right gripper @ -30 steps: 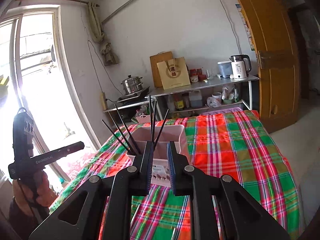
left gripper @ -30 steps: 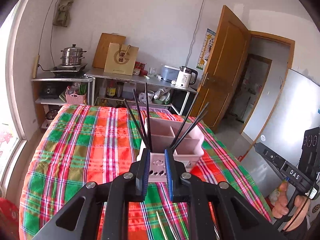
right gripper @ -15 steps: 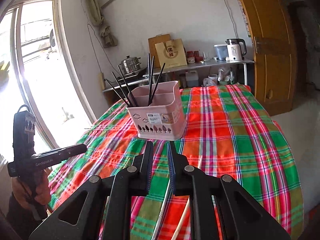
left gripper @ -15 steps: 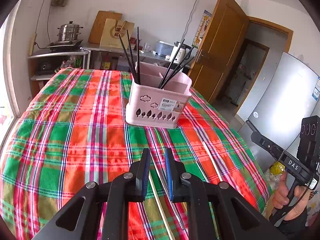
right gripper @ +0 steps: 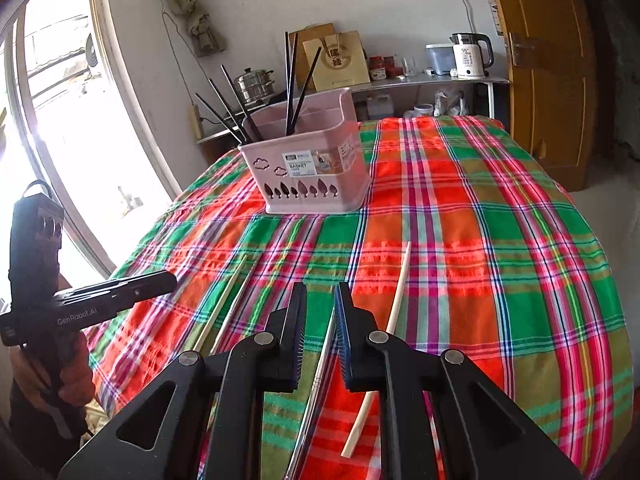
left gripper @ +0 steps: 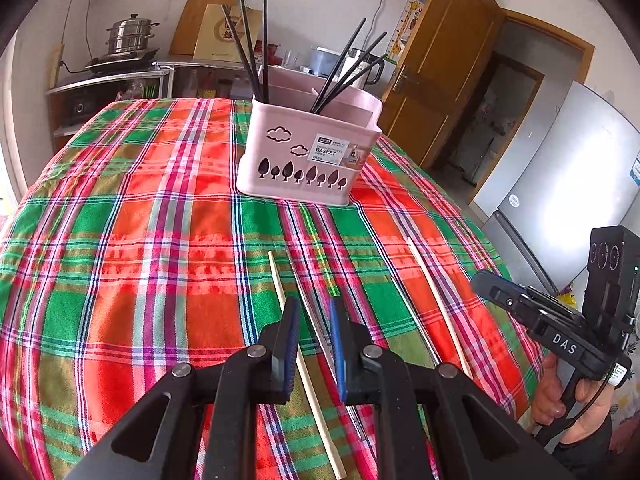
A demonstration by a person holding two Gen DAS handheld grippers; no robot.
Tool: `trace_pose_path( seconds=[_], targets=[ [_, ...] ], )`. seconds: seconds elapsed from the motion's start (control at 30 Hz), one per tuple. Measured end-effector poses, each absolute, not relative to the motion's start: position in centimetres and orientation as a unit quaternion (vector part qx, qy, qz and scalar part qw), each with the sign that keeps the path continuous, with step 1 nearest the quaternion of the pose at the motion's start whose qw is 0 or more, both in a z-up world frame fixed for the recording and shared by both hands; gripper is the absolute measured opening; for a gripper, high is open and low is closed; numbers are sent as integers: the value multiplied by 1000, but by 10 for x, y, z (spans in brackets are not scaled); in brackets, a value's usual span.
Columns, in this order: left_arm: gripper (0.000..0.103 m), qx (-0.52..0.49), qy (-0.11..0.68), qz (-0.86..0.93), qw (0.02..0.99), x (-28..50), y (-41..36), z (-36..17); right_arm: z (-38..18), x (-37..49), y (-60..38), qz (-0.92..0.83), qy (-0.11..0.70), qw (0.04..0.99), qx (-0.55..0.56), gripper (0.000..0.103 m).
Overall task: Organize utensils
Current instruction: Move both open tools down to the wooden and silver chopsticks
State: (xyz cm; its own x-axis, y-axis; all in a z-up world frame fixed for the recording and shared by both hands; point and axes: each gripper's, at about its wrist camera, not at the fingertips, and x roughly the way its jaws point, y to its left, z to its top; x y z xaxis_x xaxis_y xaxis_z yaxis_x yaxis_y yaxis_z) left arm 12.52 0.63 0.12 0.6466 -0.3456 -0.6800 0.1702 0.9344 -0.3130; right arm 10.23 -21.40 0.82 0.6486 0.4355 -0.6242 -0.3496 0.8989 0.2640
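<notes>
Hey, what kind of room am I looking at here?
Most likely a home kitchen that doubles as a dining room. A steel steamer pot and an electric kettle sit on a metal shelf by the wall, a refrigerator stands near the door, and a plaid-covered table holds a pink utensil basket.

We see our left gripper (left gripper: 314, 312), jaws narrowly parted and empty, above pale chopsticks (left gripper: 280, 280) lying on the plaid tablecloth (left gripper: 120, 220). Beyond stands a pink basket (left gripper: 304, 160) holding black chopsticks (left gripper: 250, 48). Our right gripper (left gripper: 496, 292) shows at right.
</notes>
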Motion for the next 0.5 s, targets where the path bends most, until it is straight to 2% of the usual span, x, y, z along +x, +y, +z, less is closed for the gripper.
trace_pose_path(
  seconds=[0.17,0.5],
  targets=[
    [26,-99,418,-145,891,144,-5,-9,-14,116,-199,205,396,895,25,15],
    [26,-89,465,-139,870,188,-18,-35,-39,136,-187,198,438,877,6,15]
  ],
)
